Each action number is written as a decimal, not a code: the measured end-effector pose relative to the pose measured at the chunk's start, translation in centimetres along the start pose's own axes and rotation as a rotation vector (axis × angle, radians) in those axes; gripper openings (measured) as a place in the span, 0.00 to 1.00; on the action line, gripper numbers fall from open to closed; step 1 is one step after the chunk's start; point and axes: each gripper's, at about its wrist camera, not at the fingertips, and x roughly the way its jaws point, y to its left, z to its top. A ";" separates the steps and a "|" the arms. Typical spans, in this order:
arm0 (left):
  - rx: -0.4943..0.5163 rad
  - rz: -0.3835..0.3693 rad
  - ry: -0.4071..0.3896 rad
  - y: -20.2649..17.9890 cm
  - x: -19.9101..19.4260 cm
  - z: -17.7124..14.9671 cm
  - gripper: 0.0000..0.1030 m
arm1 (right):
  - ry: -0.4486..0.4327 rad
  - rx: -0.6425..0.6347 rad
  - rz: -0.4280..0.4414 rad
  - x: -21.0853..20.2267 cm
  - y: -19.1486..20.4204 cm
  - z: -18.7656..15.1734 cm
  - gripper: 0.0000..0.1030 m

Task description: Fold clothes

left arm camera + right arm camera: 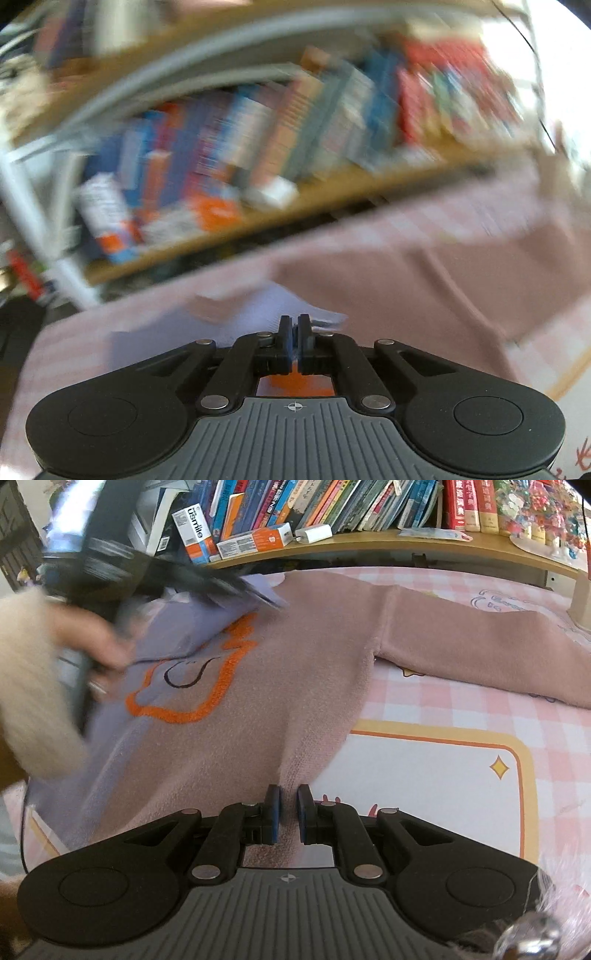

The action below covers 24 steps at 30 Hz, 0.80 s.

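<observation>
A pink and lavender sweater (pixel 280 672) with an orange outlined design lies on the bed. One sleeve (pixel 480 650) stretches out to the right. My right gripper (pixel 288 801) is shut on a pinch of the sweater's pink lower edge. My left gripper (pixel 294 326) is shut on the lavender part of the sweater (pixel 236 325). It shows blurred in the right wrist view (pixel 236 587), holding that lavender side lifted over the pink body. The left wrist view is heavily motion-blurred.
A pink checked bedsheet (pixel 461 716) with a white cartoon panel covers the bed. A wooden shelf (pixel 369 541) full of books and small boxes runs along the far edge. A person's hand in a cream fuzzy sleeve (pixel 33 686) is at the left.
</observation>
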 end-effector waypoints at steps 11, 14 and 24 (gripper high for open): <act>-0.173 0.375 -0.069 21.7 -6.8 -3.9 0.03 | -0.014 0.057 -0.099 0.1 1.4 -0.1 0.09; -0.187 0.455 -0.028 26.2 -6.8 -6.0 0.03 | -0.016 0.076 -0.136 0.3 1.9 0.0 0.10; -0.223 0.537 0.046 33.8 -4.9 -9.9 0.03 | -0.014 0.128 -0.241 0.7 3.4 0.2 0.10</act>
